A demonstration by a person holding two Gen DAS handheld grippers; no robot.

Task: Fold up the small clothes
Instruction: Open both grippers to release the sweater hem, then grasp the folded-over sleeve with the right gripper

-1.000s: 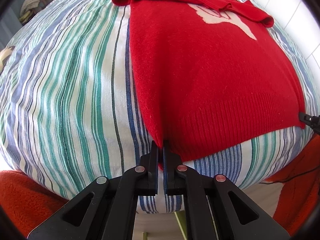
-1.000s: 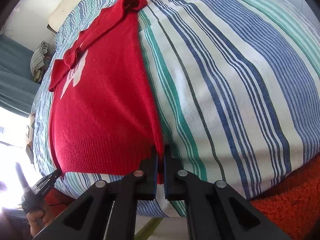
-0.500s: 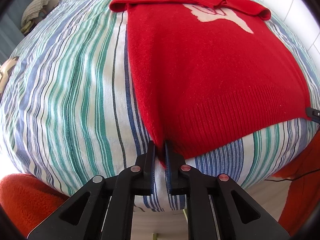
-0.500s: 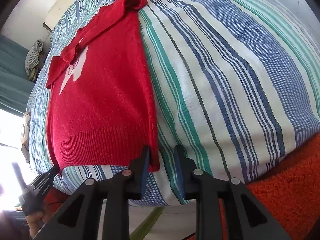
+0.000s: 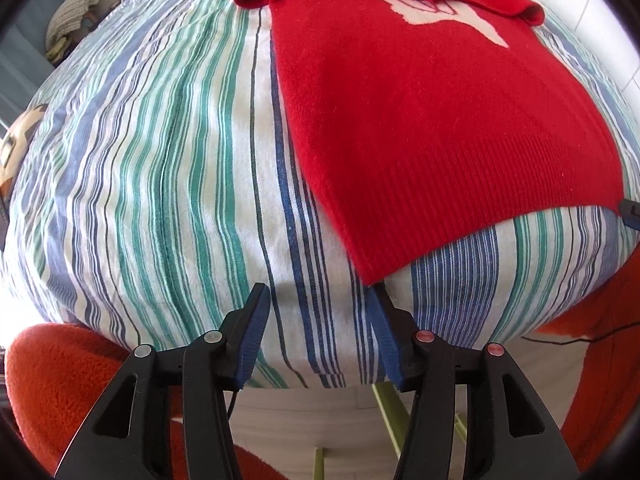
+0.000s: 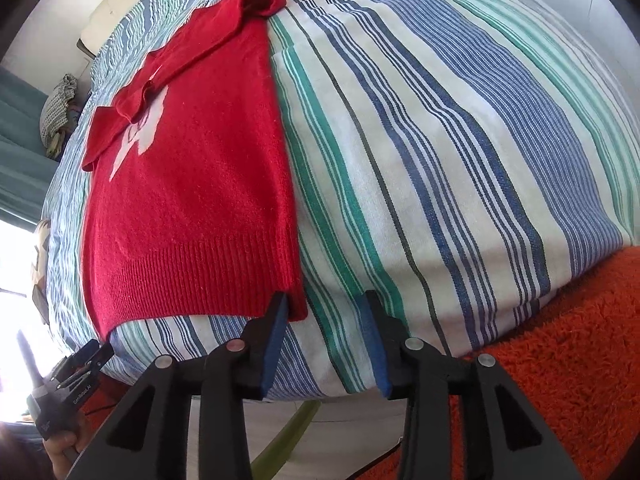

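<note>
the left tongs (image 5: 320,300) are opening, jaws parted over bare striped bedcover (image 5: 160,160), gripping nothing. the right tongs (image 6: 324,306) are opening too, the red sweater (image 6: 192,184) hem corner loose just beside their left finger. the sweater lies flat on the bed.

Both grippers point steeply downward. The left gripper (image 5: 318,304) has its jaws opening, with nothing between them. The right gripper (image 6: 324,306) is opening too, also empty.

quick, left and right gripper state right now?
left gripper: jaws opening, nothing between them, red sweater let go.
right gripper: jaws opening, sweater's corner lies free between them.
</note>
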